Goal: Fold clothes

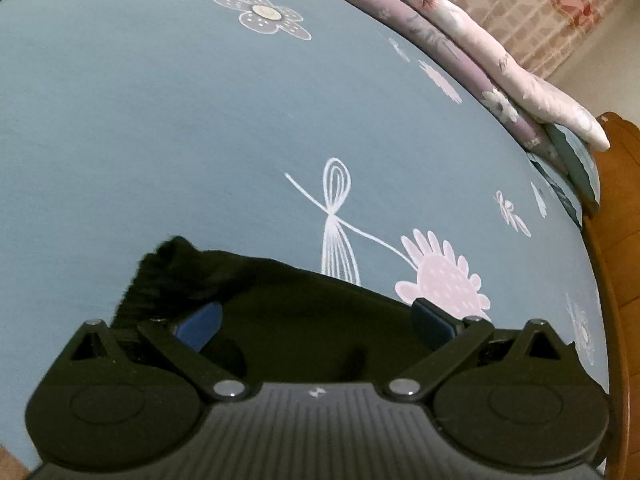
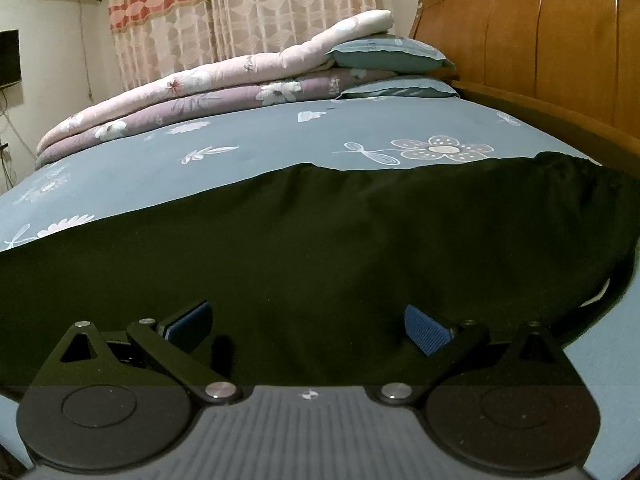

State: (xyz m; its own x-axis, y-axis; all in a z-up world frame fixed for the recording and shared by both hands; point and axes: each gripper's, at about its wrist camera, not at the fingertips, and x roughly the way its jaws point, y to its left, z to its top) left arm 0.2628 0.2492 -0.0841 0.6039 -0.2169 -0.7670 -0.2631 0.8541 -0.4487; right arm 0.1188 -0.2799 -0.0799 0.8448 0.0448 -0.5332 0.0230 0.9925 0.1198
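A black garment point(image 2: 320, 236) lies spread flat on the blue flowered bedsheet point(image 2: 256, 140). In the right wrist view it fills the lower half of the frame. My right gripper point(image 2: 308, 326) stands open just above the cloth, with its blue pads point(image 2: 424, 328) wide apart and nothing between them. In the left wrist view a ribbed corner of the black garment point(image 1: 280, 304) shows near the bottom. My left gripper point(image 1: 316, 322) is open over that corner, and its fingers point(image 1: 200, 326) hold nothing.
Folded pink and purple quilts point(image 2: 192, 92) and two blue pillows point(image 2: 384, 56) are stacked at the far side of the bed. A wooden headboard point(image 2: 540, 40) rises at the right. A patterned curtain point(image 2: 240, 12) hangs behind. Bare bedsheet point(image 1: 160, 120) stretches beyond the garment.
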